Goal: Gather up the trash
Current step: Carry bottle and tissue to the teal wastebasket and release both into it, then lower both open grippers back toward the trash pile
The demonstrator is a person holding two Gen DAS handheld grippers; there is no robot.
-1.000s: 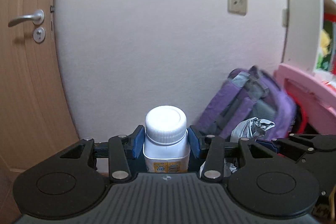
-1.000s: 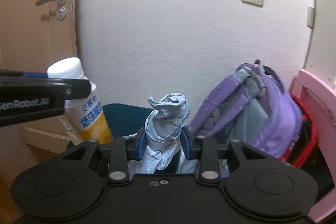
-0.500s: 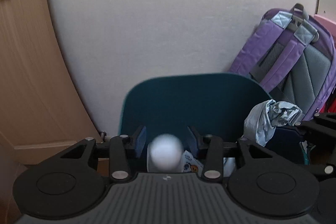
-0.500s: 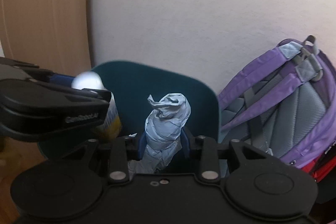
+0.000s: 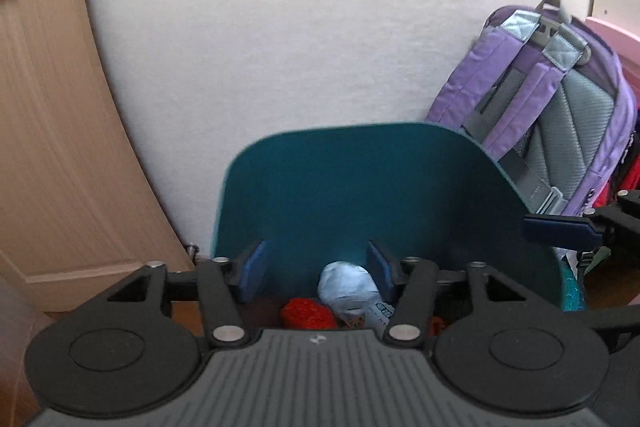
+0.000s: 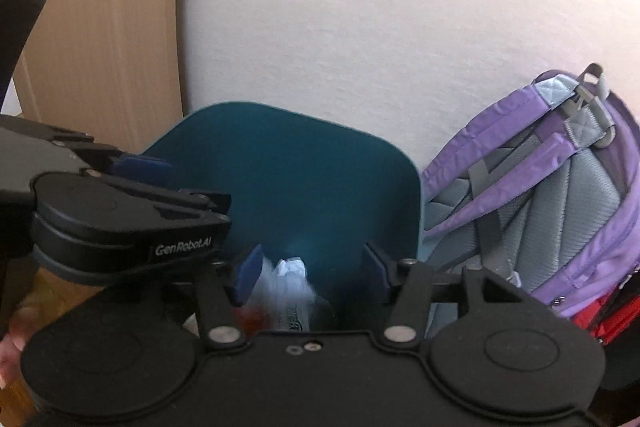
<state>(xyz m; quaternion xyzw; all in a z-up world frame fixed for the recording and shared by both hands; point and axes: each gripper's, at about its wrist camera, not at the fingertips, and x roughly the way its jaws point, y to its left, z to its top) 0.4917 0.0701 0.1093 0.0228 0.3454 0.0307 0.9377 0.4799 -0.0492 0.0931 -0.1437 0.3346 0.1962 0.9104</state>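
Crumpled grey wrapper (image 5: 349, 285) inside teal bin (image 5: 360, 187)

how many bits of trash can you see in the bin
2 clearly: a grey wrapper in the middle of the bin, and a red piece to its left. The hand-held grippers hide the bin floor, so more may be there.

Crumpled grey wrapper (image 5: 347, 286) lies inside teal bin (image 5: 360, 187).

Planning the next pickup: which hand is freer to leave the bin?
Left, probably: left fingers are open and empty over the bin. Right fingers are open too, but blurred paper shows between them, with the backpack alongside.
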